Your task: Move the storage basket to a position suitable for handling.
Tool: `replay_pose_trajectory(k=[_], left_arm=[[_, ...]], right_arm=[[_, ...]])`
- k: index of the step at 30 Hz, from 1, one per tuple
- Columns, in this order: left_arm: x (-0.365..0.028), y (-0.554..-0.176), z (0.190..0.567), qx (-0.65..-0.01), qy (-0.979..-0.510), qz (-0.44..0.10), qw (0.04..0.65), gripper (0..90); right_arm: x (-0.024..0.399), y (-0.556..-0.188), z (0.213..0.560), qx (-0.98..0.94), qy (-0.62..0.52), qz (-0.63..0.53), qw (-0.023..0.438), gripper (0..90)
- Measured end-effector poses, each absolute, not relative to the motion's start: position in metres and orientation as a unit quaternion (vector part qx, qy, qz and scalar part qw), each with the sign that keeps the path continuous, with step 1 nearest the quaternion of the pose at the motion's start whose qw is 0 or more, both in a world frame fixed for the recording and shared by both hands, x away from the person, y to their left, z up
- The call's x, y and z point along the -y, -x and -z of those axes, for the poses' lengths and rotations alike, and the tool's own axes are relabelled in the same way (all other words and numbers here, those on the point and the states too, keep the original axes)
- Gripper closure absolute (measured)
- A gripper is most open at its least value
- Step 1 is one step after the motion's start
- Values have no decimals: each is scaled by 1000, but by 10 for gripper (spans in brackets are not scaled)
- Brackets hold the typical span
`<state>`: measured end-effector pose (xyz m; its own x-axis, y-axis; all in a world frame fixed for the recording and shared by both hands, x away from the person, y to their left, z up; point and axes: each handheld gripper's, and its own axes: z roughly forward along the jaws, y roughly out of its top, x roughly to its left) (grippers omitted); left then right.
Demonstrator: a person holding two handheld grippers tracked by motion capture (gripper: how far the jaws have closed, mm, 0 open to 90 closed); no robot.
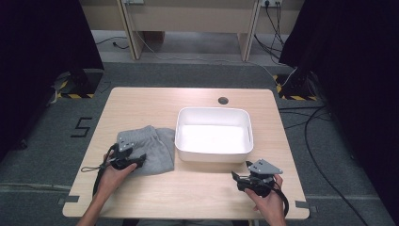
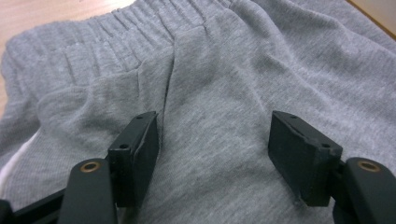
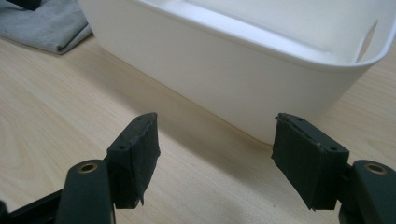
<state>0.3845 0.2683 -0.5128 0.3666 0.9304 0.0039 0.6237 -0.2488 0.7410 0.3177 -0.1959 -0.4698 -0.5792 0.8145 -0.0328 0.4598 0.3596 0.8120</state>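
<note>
Folded grey sweatpants (image 1: 153, 148) with a ribbed waistband (image 2: 140, 23) lie on the wooden table, just left of a white plastic bin (image 1: 214, 135). My left gripper (image 1: 139, 161) rests at the near edge of the pants, open, its jaws spread over the grey fabric (image 2: 215, 140) with nothing pinched between them. My right gripper (image 1: 236, 179) hovers over bare table in front of the bin's near right corner, open and empty (image 3: 215, 158). The bin's near wall (image 3: 224, 70) stands just ahead of its jaws, and a corner of the pants (image 3: 46, 28) shows at upper left.
The bin looks empty inside. A round cable hole (image 1: 223, 100) sits near the table's far edge. Bare wood (image 1: 188, 193) stretches between my two hands. Cables and stand bases lie on the floor around the table.
</note>
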Motion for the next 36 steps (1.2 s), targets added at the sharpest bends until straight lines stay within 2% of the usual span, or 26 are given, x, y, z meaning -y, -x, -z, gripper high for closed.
replay_pose_trajectory(k=[15, 25, 36], left_arm=[[-263, -322, 514, -490, -768, -221, 348, 327], [-235, -268, 513, -460, -789, -201, 354, 321], [-197, -257, 514, -421, -809, -176, 371, 267]], right_arm=[[178, -315, 478, -803, -386, -403, 211, 327], [163, -317, 483, -814, -371, -400, 200, 327], [156, -316, 486, -817, -365, -406, 185, 327]])
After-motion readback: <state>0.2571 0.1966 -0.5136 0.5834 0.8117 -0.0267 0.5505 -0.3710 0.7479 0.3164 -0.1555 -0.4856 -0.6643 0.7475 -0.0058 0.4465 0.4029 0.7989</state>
